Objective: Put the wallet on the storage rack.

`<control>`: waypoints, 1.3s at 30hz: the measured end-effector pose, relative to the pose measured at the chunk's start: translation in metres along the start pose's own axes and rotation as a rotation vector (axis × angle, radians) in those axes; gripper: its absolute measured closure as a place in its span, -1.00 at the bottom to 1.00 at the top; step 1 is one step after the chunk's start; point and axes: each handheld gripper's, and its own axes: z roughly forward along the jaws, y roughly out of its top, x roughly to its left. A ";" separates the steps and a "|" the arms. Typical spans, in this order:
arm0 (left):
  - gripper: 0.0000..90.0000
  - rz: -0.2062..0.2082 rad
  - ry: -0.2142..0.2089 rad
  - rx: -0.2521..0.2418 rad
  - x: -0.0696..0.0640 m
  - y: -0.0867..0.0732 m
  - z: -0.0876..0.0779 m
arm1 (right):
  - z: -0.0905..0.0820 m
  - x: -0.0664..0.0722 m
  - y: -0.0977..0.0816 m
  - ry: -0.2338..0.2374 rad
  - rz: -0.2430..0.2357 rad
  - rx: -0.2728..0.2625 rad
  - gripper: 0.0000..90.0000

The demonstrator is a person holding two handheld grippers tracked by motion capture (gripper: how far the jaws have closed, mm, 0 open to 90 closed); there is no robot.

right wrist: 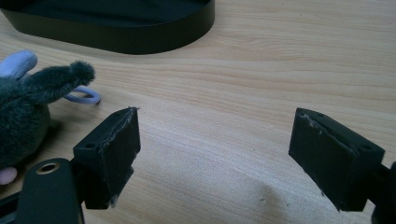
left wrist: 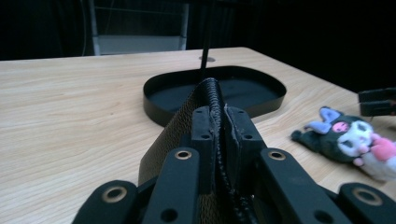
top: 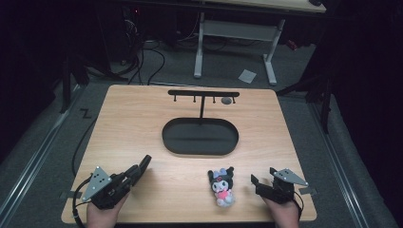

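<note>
A small dark plush toy (top: pixel 222 186) with a pink body lies on the wooden table near the front edge; it also shows in the left gripper view (left wrist: pixel 350 140) and the right gripper view (right wrist: pixel 28 107). My left gripper (top: pixel 145 160) rests at the front left, pointing toward the tray, with its jaws pressed together (left wrist: pixel 212 88) and nothing visible between them. My right gripper (top: pixel 263 175) sits just right of the toy. Its jaws stand wide apart (right wrist: pixel 217 121) over bare wood, and the toy lies to their left, outside them.
A black oval tray (top: pixel 164 135) sits mid-table, its wall near both grippers (left wrist: pixel 159 105) (right wrist: pixel 140 39). A black T-shaped hook stand (top: pixel 203 93) rises from it, with a small grey thing (top: pixel 226 100) on one hook. Another table's white legs (top: pixel 198 47) stand beyond.
</note>
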 end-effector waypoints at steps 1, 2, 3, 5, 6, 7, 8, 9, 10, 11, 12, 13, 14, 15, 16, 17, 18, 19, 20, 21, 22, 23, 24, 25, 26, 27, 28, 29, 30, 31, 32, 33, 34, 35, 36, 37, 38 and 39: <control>0.83 -0.003 -0.007 -0.003 -0.001 0.001 0.000 | 0.000 0.000 0.000 0.001 -0.001 0.001 -0.64; 0.83 -0.009 -0.014 -0.009 -0.001 0.001 -0.001 | 0.000 0.000 0.000 0.001 -0.001 0.002 -0.64; 0.84 -0.016 -0.019 -0.019 -0.002 0.002 -0.001 | 0.000 0.000 0.000 0.001 -0.001 0.003 -0.64; 0.83 -0.029 -0.033 -0.030 -0.004 0.003 -0.002 | 0.000 0.000 0.000 0.000 -0.001 0.003 -0.64; 0.83 -0.036 -0.040 -0.034 -0.004 0.003 -0.002 | 0.000 0.000 0.000 0.000 0.000 0.003 -0.63; 0.83 -0.042 -0.042 -0.038 -0.004 0.003 -0.002 | 0.000 0.000 0.000 0.001 0.000 0.003 -0.63; 0.83 -0.046 -0.041 -0.040 -0.004 0.002 -0.002 | 0.000 0.000 0.000 0.001 0.000 0.003 -0.63; 0.83 -0.053 -0.040 -0.042 -0.003 0.001 -0.002 | 0.000 0.001 0.000 0.000 0.002 0.003 -0.63; 0.83 -0.062 -0.037 -0.036 -0.002 0.000 -0.001 | 0.000 0.001 0.000 0.001 0.002 0.003 -0.63; 0.83 -0.069 -0.034 -0.032 0.000 -0.001 0.000 | 0.000 0.001 0.000 0.000 0.002 0.002 -0.63; 0.83 -0.080 -0.030 -0.026 0.002 -0.002 0.001 | 0.000 0.001 0.000 0.000 0.002 0.003 -0.63; 0.83 -0.090 -0.026 -0.022 0.005 -0.004 0.002 | 0.000 0.001 0.000 0.000 0.002 0.003 -0.64; 0.83 -0.096 -0.020 -0.018 0.006 -0.005 0.002 | 0.000 0.001 0.000 0.000 0.002 0.003 -0.63; 0.83 -0.098 -0.012 -0.014 0.008 -0.006 0.002 | 0.000 0.001 0.000 0.000 0.002 0.003 -0.63; 0.83 -0.101 -0.009 -0.019 0.010 -0.006 0.002 | 0.000 0.000 0.000 0.000 0.002 0.003 -0.63; 0.83 -0.101 -0.004 -0.023 0.011 -0.006 0.002 | 0.000 0.000 0.000 0.000 -0.001 0.003 -0.64; 0.83 -0.096 0.002 -0.024 0.011 -0.006 0.002 | 0.000 0.000 0.000 0.000 0.000 0.003 -0.63; 0.82 -0.088 0.009 -0.026 0.012 -0.006 0.002 | 0.000 0.000 0.000 0.000 0.000 0.003 -0.63; 0.82 -0.085 0.017 -0.028 0.012 -0.006 0.002 | 0.000 0.000 0.000 0.000 -0.001 0.004 -0.63; 0.81 -0.082 0.026 -0.029 0.012 -0.006 0.001 | 0.001 0.000 0.000 0.000 -0.001 0.005 -0.63; 0.81 -0.080 0.038 -0.032 0.012 -0.006 0.001 | 0.001 0.000 0.000 0.002 0.000 0.007 -0.63; 0.80 -0.083 0.047 -0.034 0.013 -0.006 0.002 | 0.001 0.000 0.000 0.002 -0.001 0.007 -0.63; 0.80 -0.087 0.052 -0.034 0.015 -0.006 0.002 | 0.001 0.000 0.000 0.002 -0.001 0.006 -0.63; 0.80 -0.089 0.053 -0.034 0.016 -0.005 0.003 | 0.001 0.000 0.000 0.002 -0.002 0.007 -0.63; 0.80 -0.086 0.057 -0.033 0.017 -0.005 0.005 | 0.001 0.000 -0.001 0.002 -0.002 0.008 -0.63; 0.79 -0.090 0.061 -0.033 0.019 -0.005 0.006 | 0.002 0.000 -0.001 0.001 -0.002 0.010 -0.63; 0.79 -0.094 0.062 -0.030 0.021 -0.005 0.008 | 0.002 0.001 -0.001 0.002 -0.001 0.012 -0.63; 0.79 -0.098 0.064 -0.030 0.022 -0.004 0.009 | 0.002 0.001 -0.001 0.002 -0.002 0.011 -0.63; 0.78 -0.100 0.066 -0.028 0.024 -0.004 0.011 | 0.002 0.001 0.000 0.002 -0.002 0.012 -0.63; 0.77 -0.104 0.070 -0.027 0.026 -0.004 0.012 | 0.002 0.002 0.000 0.001 -0.003 0.010 -0.63; 0.76 -0.109 0.072 -0.027 0.027 -0.004 0.013 | 0.002 0.002 0.000 0.001 -0.003 0.010 -0.63; 0.76 -0.109 0.075 -0.026 0.028 -0.004 0.014 | 0.002 0.002 0.000 0.001 -0.002 0.010 -0.63; 0.76 -0.107 0.076 -0.024 0.029 -0.003 0.015 | 0.001 0.002 0.000 0.000 0.001 0.008 -0.63; 0.75 -0.107 0.074 -0.026 0.030 -0.003 0.015 | 0.001 0.002 0.000 0.000 0.003 0.007 -0.63; 0.75 -0.105 0.075 -0.026 0.030 -0.003 0.015 | 0.001 0.002 0.001 -0.002 0.001 0.004 -0.63; 0.74 -0.104 0.077 -0.026 0.030 -0.003 0.015 | 0.000 0.002 0.001 -0.002 0.001 0.005 -0.63; 0.73 -0.104 0.078 -0.027 0.030 -0.003 0.015 | 0.000 0.001 0.001 -0.003 0.000 0.002 -0.63; 0.72 -0.104 0.079 -0.029 0.031 -0.003 0.015 | 0.000 0.001 0.001 -0.004 0.000 0.002 -0.64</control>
